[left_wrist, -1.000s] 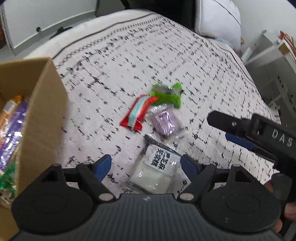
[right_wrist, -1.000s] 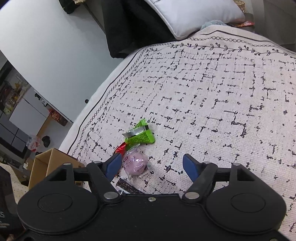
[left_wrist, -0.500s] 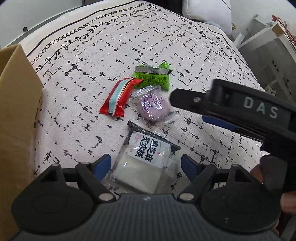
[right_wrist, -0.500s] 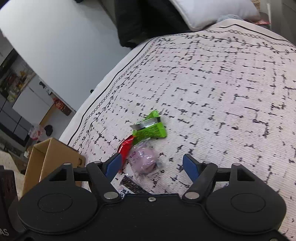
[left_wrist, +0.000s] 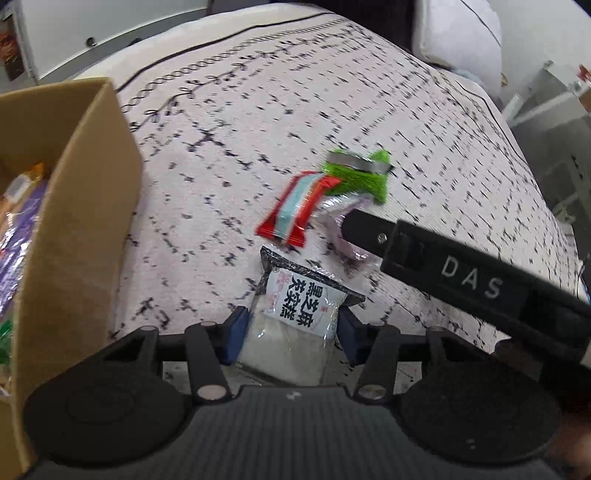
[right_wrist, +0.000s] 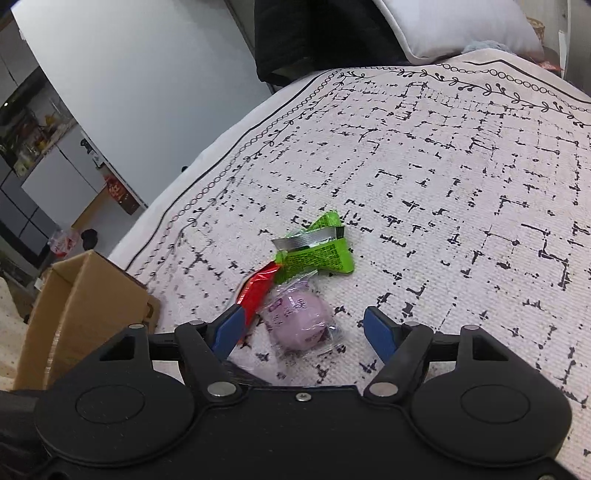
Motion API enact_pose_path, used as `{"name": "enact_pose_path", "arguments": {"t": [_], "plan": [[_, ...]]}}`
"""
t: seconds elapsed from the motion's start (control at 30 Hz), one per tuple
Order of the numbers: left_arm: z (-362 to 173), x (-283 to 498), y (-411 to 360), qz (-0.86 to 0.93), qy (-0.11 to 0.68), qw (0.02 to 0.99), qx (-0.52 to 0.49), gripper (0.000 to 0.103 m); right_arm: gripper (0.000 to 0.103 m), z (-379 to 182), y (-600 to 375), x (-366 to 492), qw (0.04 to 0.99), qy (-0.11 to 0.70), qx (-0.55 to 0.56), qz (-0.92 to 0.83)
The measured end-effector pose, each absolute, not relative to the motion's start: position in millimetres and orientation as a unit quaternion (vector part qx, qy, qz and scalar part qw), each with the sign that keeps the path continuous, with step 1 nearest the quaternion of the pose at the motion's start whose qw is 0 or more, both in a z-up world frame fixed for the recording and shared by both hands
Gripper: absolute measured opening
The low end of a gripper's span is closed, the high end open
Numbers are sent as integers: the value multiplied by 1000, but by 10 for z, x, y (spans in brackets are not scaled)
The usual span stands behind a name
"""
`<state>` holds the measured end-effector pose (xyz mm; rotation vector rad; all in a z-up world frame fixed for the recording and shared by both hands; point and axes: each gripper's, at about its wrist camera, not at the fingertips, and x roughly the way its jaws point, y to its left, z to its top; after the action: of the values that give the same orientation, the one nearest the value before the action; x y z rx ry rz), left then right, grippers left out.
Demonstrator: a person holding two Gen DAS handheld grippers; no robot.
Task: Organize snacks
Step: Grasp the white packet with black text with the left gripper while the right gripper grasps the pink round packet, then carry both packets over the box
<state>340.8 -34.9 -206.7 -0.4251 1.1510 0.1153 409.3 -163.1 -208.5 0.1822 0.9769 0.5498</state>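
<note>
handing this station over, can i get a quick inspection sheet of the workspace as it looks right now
surface: bed with a white, black-flecked cover.
job's things: white packet with black characters nearest; red packet, green packet and purple sweet clustered beyond; cardboard box at left, already holding snacks.
clutter: nothing seen besides the snacks.
grippers: left gripper closing, white packet between its pads, which are at its sides; right gripper open, closing slightly, low over the purple sweet, pads apart from it.
cables: nothing seen.
surroundings: pillow at the bed's far end, white cabinets past the edge.
</note>
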Motion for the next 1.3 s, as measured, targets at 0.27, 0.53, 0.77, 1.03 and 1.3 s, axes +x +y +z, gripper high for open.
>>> {"name": "enact_pose_path", "arguments": {"t": [0.27,0.53,0.77,1.03,1.3], "plan": [[-1956,3422,-239,82,533,818,-199,50,37,-2111,-1644,4143,842,469,82,253],[-1657,3340,-145,72,498,836,-219,50,23,-1929,-1666,4004,847,471,77,235],[-1337,3229,6,68,460,854,-233,50,22,-1666,-1614,3908,857,454,90,225],[-1055,3099,302,80,420,870,-246,50,21,-1295,-1430,3737,866,431,102,230],[-946,2987,660,94,404,868,-273,50,20,-979,-1152,3567,871,414,106,244]]}}
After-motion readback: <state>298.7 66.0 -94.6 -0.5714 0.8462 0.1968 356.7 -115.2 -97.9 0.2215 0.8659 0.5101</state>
